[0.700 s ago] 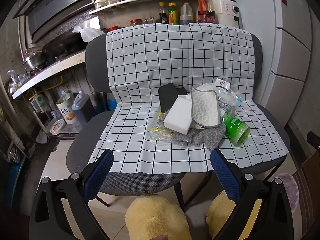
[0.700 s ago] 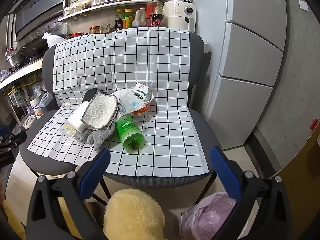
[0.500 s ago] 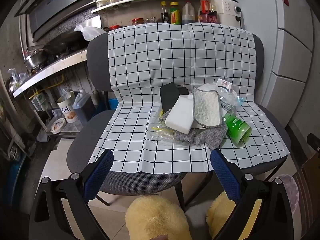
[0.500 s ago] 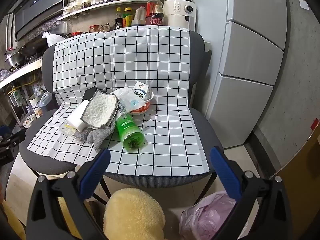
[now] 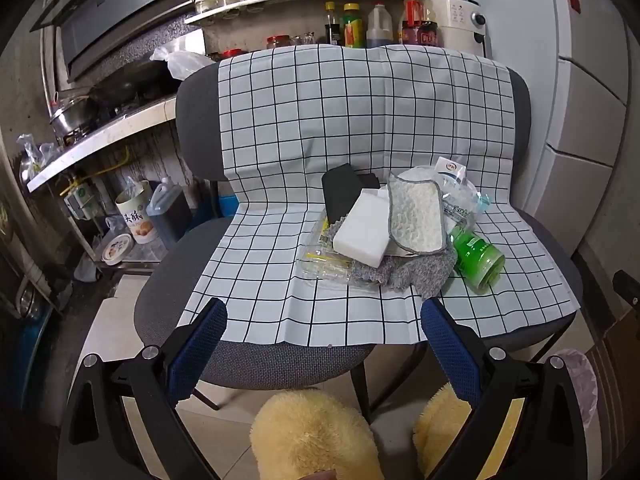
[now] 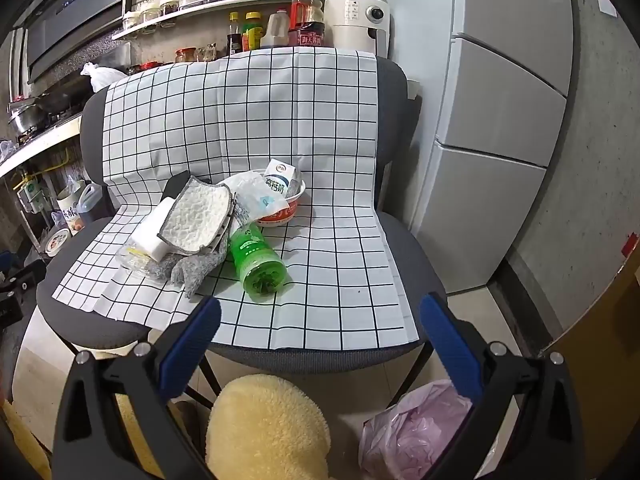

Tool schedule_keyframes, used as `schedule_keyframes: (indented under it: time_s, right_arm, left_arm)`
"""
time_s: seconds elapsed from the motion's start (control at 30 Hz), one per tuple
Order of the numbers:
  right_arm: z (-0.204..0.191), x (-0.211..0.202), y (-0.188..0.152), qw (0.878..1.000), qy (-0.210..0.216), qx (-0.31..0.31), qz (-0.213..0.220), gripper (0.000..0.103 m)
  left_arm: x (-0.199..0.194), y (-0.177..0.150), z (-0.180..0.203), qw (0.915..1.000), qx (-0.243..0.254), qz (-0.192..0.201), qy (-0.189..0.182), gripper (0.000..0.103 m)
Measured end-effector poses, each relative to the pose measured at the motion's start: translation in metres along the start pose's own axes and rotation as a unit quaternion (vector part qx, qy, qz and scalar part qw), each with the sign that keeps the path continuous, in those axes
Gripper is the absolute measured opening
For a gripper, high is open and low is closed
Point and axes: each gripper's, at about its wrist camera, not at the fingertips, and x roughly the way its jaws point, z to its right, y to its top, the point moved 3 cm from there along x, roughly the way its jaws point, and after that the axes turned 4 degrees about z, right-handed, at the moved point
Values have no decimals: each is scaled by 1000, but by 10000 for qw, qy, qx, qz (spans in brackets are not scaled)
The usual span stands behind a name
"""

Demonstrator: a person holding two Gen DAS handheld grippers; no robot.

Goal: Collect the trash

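- Left wrist view: left gripper [image 5: 322, 334] spread wide, nothing between the jaws, hanging short of the chair's [image 5: 160, 304] front edge & tilted down at the pile — prob. lining up, nothing picked yet.
- Trash sits mid-seat on the checked cloth [image 5: 360, 128], which covers seat + backrest, likely to keep the chair clean.
- Pile in this view: white sponge block [image 5: 362, 234] on top of a clear plastic wrapper [image 5: 324, 262]; white-and-grey cloth pad [image 5: 416, 216] leaning over a grey rag [image 5: 416, 270]; black item [image 5: 340, 192] behind, can't tell what it is.
- Green bottle [image 5: 476, 254] on its side at the pile's right edge, open mouth toward camera.
- Right wrist view: right gripper [image 6: 320, 338] also released, empty, aimed at the seat's bare right part w/ the green bottle [image 6: 258, 262] nearest it.
- Only the right view shows the red-and-white bowl [image 6: 282, 210] w/ a milk carton [image 6: 280, 182] standing in it & crumpled clear plastic bag [image 6: 256, 196] draped over the rim; from the left these are mostly hidden behind the pad.
- Right view shows the pink bin bag [image 6: 408, 432] on the floor by the chair's right side — prob. where the trash goes; left view catches only its edge.
- Left view alone shows the wrapper's full extent.
- Yellow fluffy slippers [image 5: 316, 436] below, at frame bottom.
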Motion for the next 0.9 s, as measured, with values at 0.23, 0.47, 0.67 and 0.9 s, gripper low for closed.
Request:
schedule_keyframes:
  time_s: [0.23, 0.47, 0.67, 0.9]
  right_arm:
    - [0, 3, -1, 10000, -8, 6, -40, 97]
    - [0, 3, -2, 10000, -12, 4, -49, 97]
    - [0, 4, -3, 10000, -19, 5, -62, 97]
    - [0, 4, -4, 10000, -30, 28, -66, 97]
  left_arm:
    - [0, 0, -2, 10000, -35, -15, 28, 96]
    - [1, -1, -2, 10000, -45, -14, 40, 96]
    - [1, -1, -3, 10000, -44, -10, 47, 96]
    - [1, -1, -3, 10000, -40, -19, 41, 96]
